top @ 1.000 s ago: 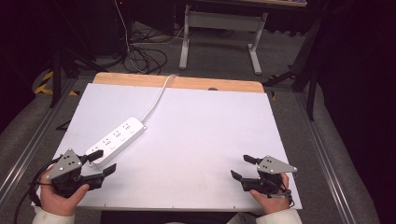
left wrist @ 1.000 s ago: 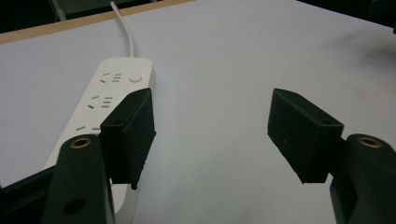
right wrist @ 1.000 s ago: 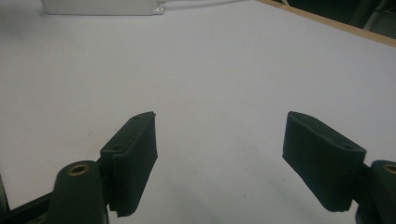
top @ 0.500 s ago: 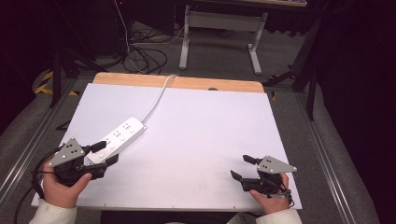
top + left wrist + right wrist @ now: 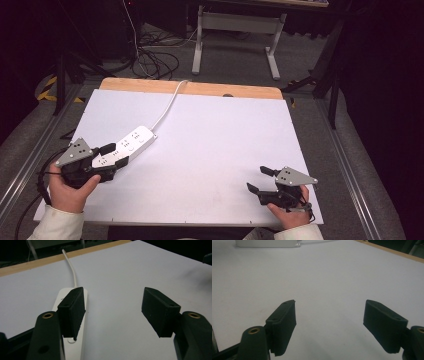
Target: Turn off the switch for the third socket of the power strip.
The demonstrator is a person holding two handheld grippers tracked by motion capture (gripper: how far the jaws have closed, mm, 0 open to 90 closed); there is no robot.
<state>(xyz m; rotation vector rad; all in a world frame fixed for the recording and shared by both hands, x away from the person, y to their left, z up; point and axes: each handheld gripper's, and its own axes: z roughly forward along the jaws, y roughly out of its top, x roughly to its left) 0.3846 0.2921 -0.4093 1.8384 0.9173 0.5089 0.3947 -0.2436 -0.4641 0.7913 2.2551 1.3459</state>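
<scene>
A long white plastic power strip [image 5: 124,148] lies diagonally on the left half of the flat white counter [image 5: 215,145], its top showing rows of small socket holes and a round button, and its white cord [image 5: 167,104] curves away over the counter's pale wooden far edge. The left claw [image 5: 114,156], held in the person's left hand [image 5: 70,187], hangs released at the strip's near end with one black jaw over it. The right claw [image 5: 260,180] rests released near the counter's front right corner, well apart from the strip.
</scene>
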